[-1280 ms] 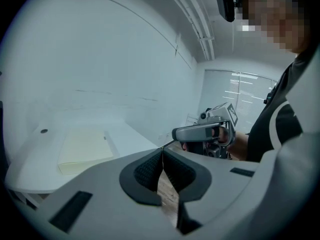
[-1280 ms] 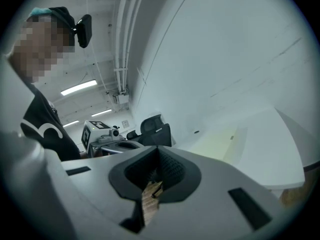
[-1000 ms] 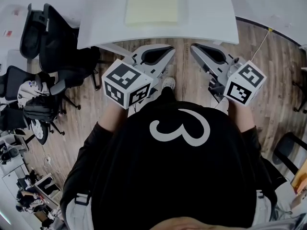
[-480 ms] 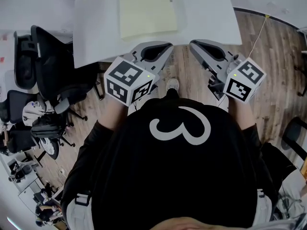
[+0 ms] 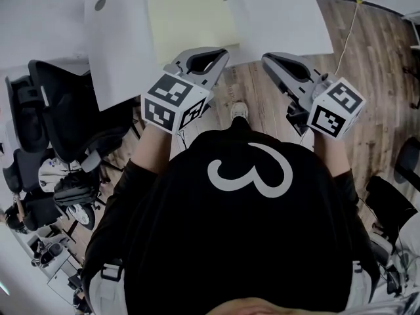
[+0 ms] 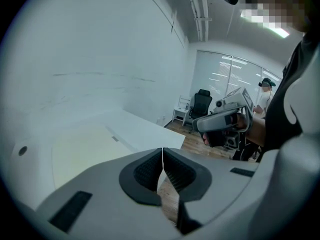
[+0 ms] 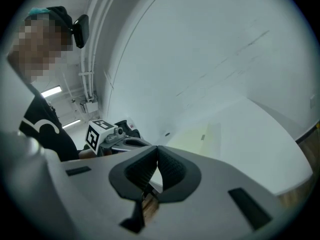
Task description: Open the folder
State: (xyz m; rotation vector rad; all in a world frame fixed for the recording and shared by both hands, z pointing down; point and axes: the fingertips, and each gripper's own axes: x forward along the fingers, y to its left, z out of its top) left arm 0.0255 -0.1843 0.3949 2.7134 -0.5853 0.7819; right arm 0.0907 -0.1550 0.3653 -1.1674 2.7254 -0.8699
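A pale yellow folder (image 5: pixel 190 12) lies flat and closed on the white table (image 5: pixel 282 18); it also shows as a pale patch in the left gripper view (image 6: pixel 82 154) and in the right gripper view (image 7: pixel 200 134). My left gripper (image 5: pixel 223 52) is shut and empty, its tip at the table's front edge by the folder's near right corner. My right gripper (image 5: pixel 268 59) is also shut and empty, hanging just off the table edge to the right of the folder. The pads meet in both gripper views: left gripper (image 6: pixel 162 149), right gripper (image 7: pixel 157 147).
Black office chairs (image 5: pixel 59 123) crowd the floor at the left beside the table. A round cable hole (image 5: pixel 100 4) sits in the table's far left part. A thin cable (image 5: pixel 348 25) runs over the wooden floor (image 5: pixel 374 77) at the right.
Both grippers have moved forward and down toward the table's front edge. The left tip now reaches the folder's near corner. In the head view, table and folder have shifted left.
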